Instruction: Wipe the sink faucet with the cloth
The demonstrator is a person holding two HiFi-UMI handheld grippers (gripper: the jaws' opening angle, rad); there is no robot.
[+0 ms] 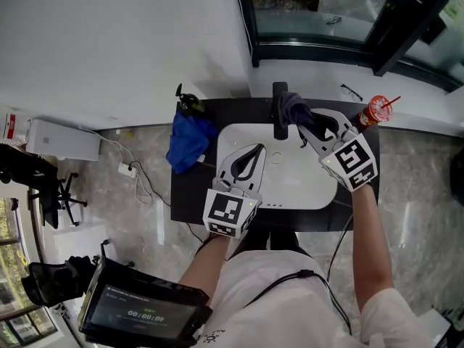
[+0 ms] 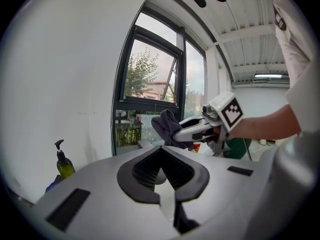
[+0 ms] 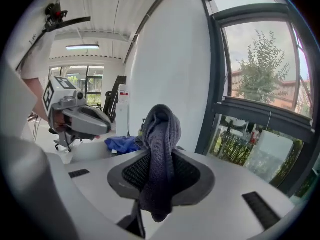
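Nearest, over the front left part of the white sink (image 1: 290, 183), the left gripper (image 1: 254, 151) is held with its fingers clenched on nothing. Further back, the grey cloth (image 1: 292, 106) is pinched between the fingers of the right gripper (image 1: 303, 119) and appears pressed against the top of the black faucet (image 1: 278, 129) at the sink's rear edge. The pick-up is judged done. The wiping seems barely started, with the faucet's stem and base left to be rubbed.
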